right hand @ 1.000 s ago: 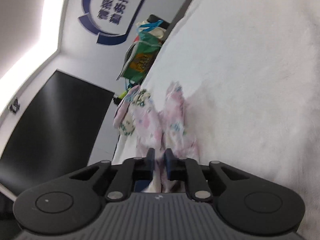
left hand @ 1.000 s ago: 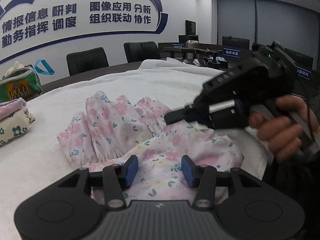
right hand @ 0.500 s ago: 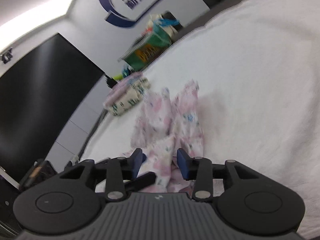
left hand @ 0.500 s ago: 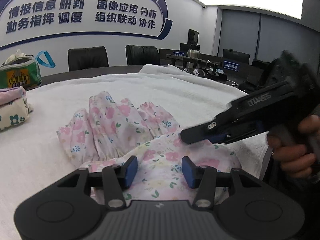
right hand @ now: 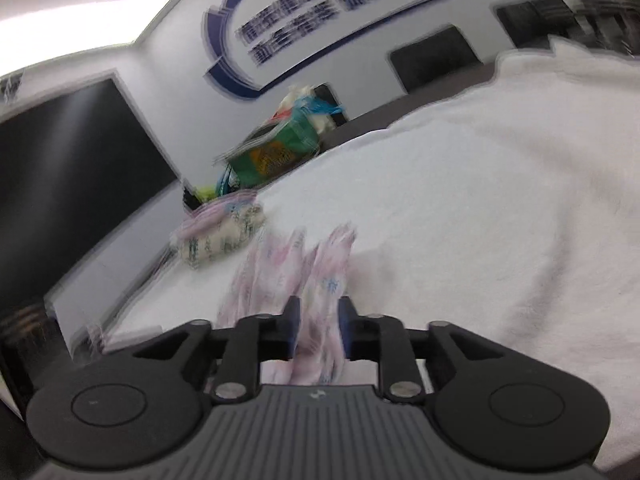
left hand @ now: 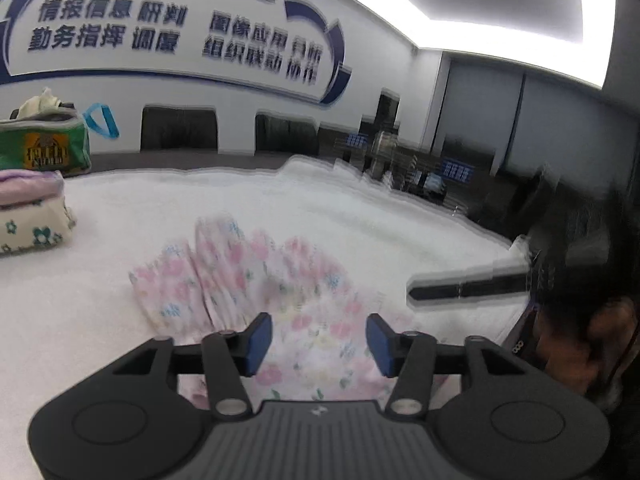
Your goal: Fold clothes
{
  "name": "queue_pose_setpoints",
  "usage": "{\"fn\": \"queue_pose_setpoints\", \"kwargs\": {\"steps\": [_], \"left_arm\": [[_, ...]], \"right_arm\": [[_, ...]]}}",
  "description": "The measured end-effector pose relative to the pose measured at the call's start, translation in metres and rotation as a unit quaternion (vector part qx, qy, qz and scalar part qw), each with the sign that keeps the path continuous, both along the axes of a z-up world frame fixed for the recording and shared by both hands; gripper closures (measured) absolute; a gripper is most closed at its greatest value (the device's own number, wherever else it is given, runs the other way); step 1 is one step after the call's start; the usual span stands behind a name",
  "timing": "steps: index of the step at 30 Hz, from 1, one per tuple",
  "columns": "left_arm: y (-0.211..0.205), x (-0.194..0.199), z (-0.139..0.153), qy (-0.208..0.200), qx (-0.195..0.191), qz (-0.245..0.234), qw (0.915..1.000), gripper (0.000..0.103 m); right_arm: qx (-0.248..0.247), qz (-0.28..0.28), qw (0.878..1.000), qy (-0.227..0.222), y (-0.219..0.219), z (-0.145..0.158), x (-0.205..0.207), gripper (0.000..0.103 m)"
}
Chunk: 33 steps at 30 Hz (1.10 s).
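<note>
- Floral garment [left hand: 256, 280] lies crumpled on the white towel cover [left hand: 360, 216], near its front edge, right of the folded stack [left hand: 32, 216].
- Left gripper [left hand: 318, 340]: we find the jaws apart, just opened wider, cloth below them, not pinched.
- Right gripper [right hand: 318, 320]: jaws just opened, pads clear of the cloth showing between them.
- We judge a release in hand; both tools should lift clear before any re-grip.
- Long axis runs away from us; the gathered end points toward the far wall.
</note>
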<state>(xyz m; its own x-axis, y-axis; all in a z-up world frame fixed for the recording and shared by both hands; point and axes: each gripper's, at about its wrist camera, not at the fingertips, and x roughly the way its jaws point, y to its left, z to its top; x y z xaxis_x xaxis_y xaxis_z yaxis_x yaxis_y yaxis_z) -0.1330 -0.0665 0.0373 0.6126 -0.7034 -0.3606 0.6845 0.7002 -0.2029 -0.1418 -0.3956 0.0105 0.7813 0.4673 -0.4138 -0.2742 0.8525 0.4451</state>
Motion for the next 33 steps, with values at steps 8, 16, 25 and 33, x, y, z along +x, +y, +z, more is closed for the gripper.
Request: {"fn": "queue_pose_setpoints", "kwargs": {"steps": [8, 16, 25, 33], "left_arm": [[-0.009, -0.019, -0.024, -0.061, 0.150, -0.055, 0.9853, 0.042], [0.018, -0.001, -0.020, -0.009, 0.114, -0.074, 0.9907, 0.037], [0.040, -0.010, 0.002, -0.076, 0.149, -0.060, 0.9840, 0.025], [0.003, -0.018, -0.011, -0.172, 0.249, -0.155, 0.9405, 0.025]], "right_arm": [[-0.106, 0.059, 0.991, -0.061, 0.046, 0.007, -0.009, 0.076], [-0.230, 0.162, 0.934, -0.221, 0.055, 0.037, -0.049, 0.036], [-0.397, 0.341, 0.824, -0.216, 0.103, 0.005, -0.032, 0.032], [-0.239, 0.390, 0.885, -0.085, 0.084, 0.014, 0.038, 0.056]]}}
